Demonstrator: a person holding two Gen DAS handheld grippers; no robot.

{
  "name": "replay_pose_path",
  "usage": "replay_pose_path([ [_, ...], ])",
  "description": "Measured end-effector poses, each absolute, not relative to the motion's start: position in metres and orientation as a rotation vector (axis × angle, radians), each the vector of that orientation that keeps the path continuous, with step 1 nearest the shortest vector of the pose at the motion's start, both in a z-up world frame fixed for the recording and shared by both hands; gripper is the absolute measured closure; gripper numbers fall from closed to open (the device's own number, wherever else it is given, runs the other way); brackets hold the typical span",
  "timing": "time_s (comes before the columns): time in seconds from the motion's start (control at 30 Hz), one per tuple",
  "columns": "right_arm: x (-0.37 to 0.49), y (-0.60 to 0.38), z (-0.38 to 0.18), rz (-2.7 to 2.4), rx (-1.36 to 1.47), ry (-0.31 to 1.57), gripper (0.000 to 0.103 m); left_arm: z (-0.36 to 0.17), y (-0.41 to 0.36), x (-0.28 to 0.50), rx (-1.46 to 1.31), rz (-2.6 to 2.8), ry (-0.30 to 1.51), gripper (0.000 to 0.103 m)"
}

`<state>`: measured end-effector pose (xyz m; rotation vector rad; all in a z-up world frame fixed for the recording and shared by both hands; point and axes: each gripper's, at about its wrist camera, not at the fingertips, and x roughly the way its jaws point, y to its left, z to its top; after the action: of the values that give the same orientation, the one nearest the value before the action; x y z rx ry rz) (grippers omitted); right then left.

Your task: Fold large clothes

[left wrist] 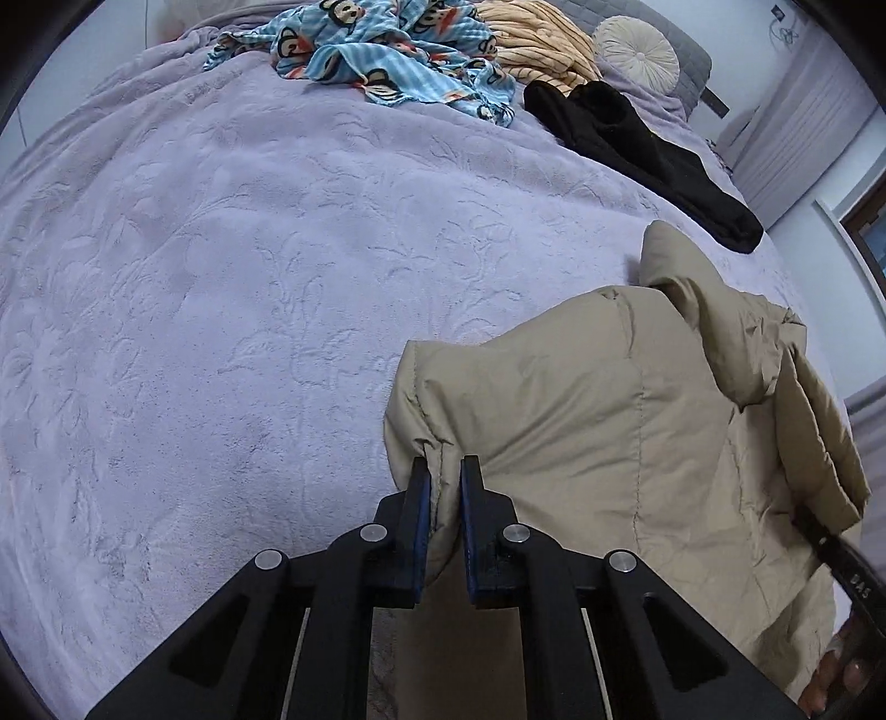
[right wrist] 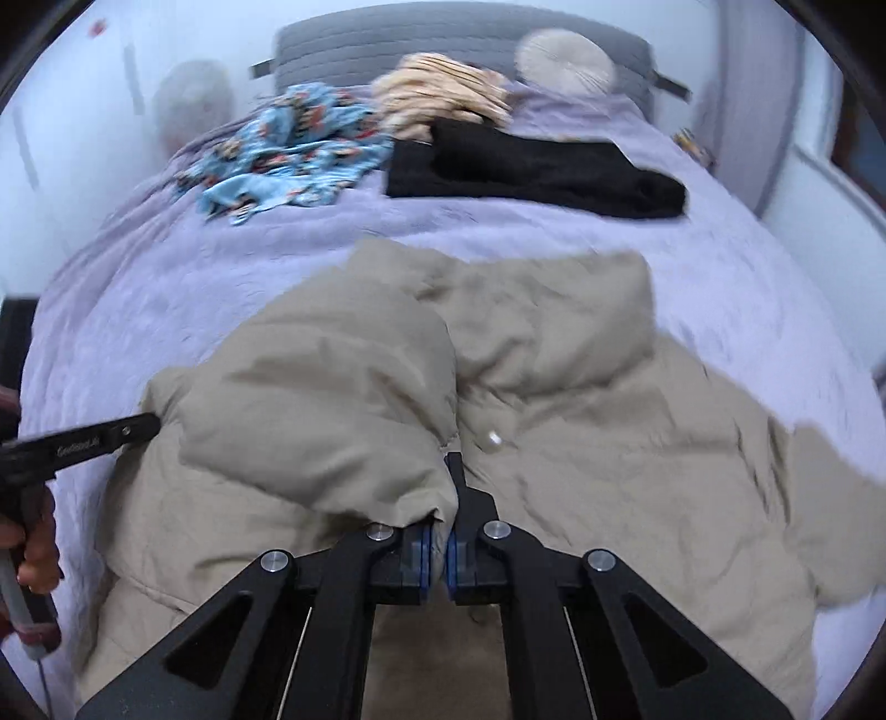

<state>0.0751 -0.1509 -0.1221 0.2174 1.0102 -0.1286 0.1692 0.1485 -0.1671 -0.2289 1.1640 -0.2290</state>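
Observation:
A beige puffer jacket [right wrist: 581, 421] lies on the lavender bed cover [right wrist: 194, 288]. My left gripper [left wrist: 446, 471] is shut on a bunched fold of the jacket [left wrist: 554, 421] at its left edge. My right gripper [right wrist: 443, 498] is shut on another fold of the jacket that drapes over its left finger. The left gripper also shows in the right wrist view [right wrist: 135, 429], touching the jacket's left side. The right gripper's body shows at the right edge of the left wrist view [left wrist: 830, 548].
A black garment [left wrist: 637, 149] [right wrist: 531, 166], a blue monkey-print cloth [left wrist: 382, 50] [right wrist: 288, 149] and a yellow striped cloth [left wrist: 537, 39] lie at the bed's far end. A round cream cushion [right wrist: 565, 58] leans on the grey headboard [right wrist: 387, 44].

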Motion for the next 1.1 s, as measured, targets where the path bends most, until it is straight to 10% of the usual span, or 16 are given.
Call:
replay_pose_path([
  [0.13, 0.054, -0.215, -0.173, -0.124, 0.599, 1.102, 0.094, -0.168, 0.142, 0.170, -0.207, -0.210, 1.171, 0.091],
  [0.3, 0.025, -0.247, -0.161, -0.181, 0.792, 1.072, 0.060, -0.136, 0.148, 0.159, -0.146, -0.127, 1.117, 0.091],
  [0.57, 0.021, -0.244, -0.103, -0.166, 0.555, 0.963, 0.066, -0.109, 0.127, 0.127, -0.038, -0.153, 1.079, 0.091],
  [0.9, 0.052, -0.234, -0.165, -0.063, 0.458, 1.129, 0.082, -0.165, 0.100, 0.116, 0.051, -0.058, 1.165, 0.091],
  [1.1, 0.007, -0.285, -0.143, -0.109, 0.634, 1.099, 0.056, -0.134, 0.092, 0.109, 0.079, -0.041, 1.145, 0.091],
])
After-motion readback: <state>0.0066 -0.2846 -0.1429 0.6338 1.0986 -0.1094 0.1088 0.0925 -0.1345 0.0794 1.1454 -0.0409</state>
